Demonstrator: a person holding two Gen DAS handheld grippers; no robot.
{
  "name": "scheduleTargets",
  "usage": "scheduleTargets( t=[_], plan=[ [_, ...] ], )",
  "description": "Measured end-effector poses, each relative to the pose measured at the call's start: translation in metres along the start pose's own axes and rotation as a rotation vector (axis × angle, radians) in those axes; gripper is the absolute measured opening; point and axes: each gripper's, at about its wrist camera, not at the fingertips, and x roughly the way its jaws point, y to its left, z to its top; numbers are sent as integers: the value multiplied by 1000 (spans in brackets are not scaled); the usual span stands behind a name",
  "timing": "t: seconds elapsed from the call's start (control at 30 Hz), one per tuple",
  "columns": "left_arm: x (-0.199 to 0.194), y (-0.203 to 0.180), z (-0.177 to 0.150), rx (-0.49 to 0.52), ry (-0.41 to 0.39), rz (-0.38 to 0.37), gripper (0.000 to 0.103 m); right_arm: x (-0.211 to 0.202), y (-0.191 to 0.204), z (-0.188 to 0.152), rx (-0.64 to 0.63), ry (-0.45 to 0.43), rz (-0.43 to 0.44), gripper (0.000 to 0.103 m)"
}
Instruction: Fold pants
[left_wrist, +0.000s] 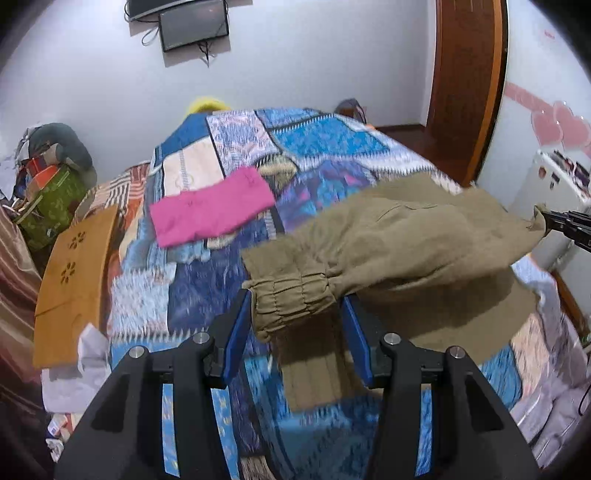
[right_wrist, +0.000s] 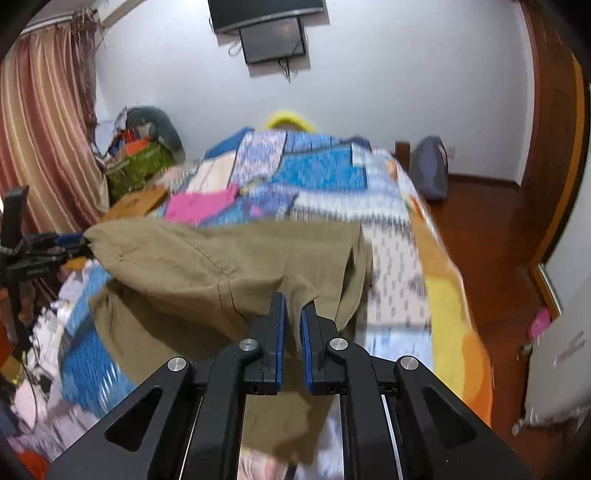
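Note:
Khaki pants (left_wrist: 402, 236) hang stretched in the air over the bed between both grippers. My left gripper (left_wrist: 295, 306) has its blue pads wide apart around the elastic cuff (left_wrist: 291, 295) of a leg, and the cuff fills the gap. In the right wrist view my left gripper (right_wrist: 83, 243) holds the far left corner of the pants (right_wrist: 207, 266). My right gripper (right_wrist: 292, 310) is shut on the near edge of the khaki cloth. It shows at the right edge of the left wrist view (left_wrist: 550, 221), pinching a corner.
The bed carries a blue patchwork quilt (left_wrist: 314, 147) with a folded pink garment (left_wrist: 210, 212) on it. An orange wooden panel (left_wrist: 74, 280) and a cluttered green bag (left_wrist: 51, 206) stand left of the bed. A wooden floor (right_wrist: 480, 229) and a door lie to the right.

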Motion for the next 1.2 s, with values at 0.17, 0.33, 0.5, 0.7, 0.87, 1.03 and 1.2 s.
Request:
scheduleTargets(
  t=[0.17,0.33,0.5,0.7,0.87,1.03,1.2],
  plan=[
    [4,-1,-32,-14,47,-16,49,4,1,-32,6,56,-8,9],
    [-1,0,-51,-20,69,-21,49,3,3,-56,7,98,-43,14],
    [-24,-10,-48,50,10,9,49,-9,5,-68,16,125,-69,17],
    [-35,-40,-31,181,-39,-7,49,-34,14,-56,-2,57,-82,36],
    [-11,-71,-30,285,46,-35,54,-38,34,-41,-38,9,-43,52],
    [12,-87,-37,360,90,-3,61,-19,56,-41,-72,23,2,68],
    [15,-88,-30,343,83,4,60,6,78,-43,-117,73,62,68]
  ],
)
